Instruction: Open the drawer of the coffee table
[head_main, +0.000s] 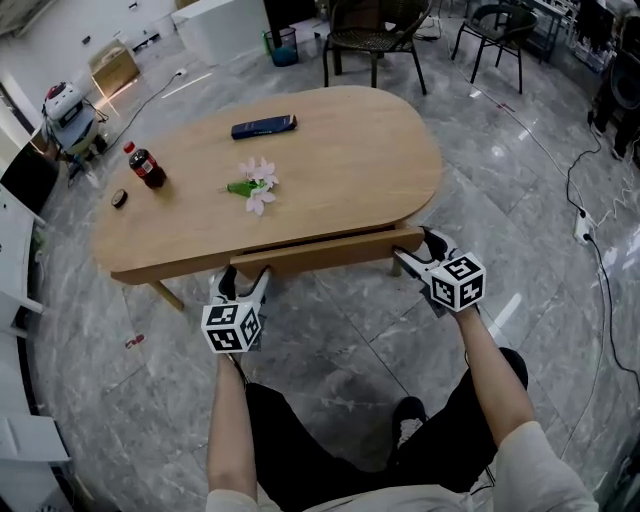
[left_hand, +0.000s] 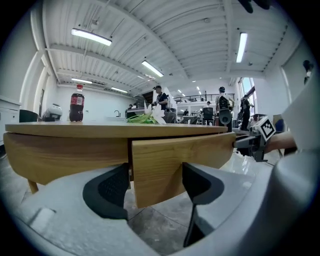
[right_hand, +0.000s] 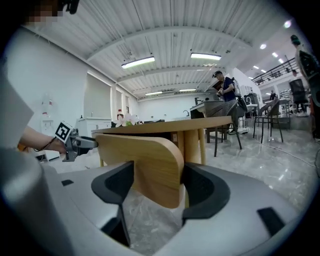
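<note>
Two tongs work the drawer (head_main: 320, 252), one at each end. It hangs under the near long edge of the oval wooden bench (head_main: 350, 160). Its front panel stands slightly proud of the bench's edge with a dark gap along the top, so it is partly out. The left tongs (head_main: 243, 280) straddle the panel's left end. The left gripper view shows the jaws wide apart with the panel end filling the space between them and the pads right at the wood, but no squeeze is visible. The right tongs (head_main: 418, 250) do the same at the rounded right end. The right gripper view shows those jaws wide apart, one beside the front face, the other at the curved edge, pads close to the wood, not clamping. Both tongs point at the bench, tilted a little down, and each view shows the other tongs at the far end of the panel. The marker cubes (head_main: 232, 328) ride behind the jaws, with the person's forearms trailing back toward the camera. On the bench top, well clear of the drawer, a cola bottle (head_main: 146, 165) stands upright near the left end. A small dark round thing (head_main: 119, 198) lies just beside it, a flower (head_main: 256, 185) lies near the middle, and a flat dark blue box (head_main: 264, 127) lies toward the far edge. Grey marble floor (head_main: 380, 330) runs underneath, and dark chairs (head_main: 375, 35) stand beyond the bench.
</note>
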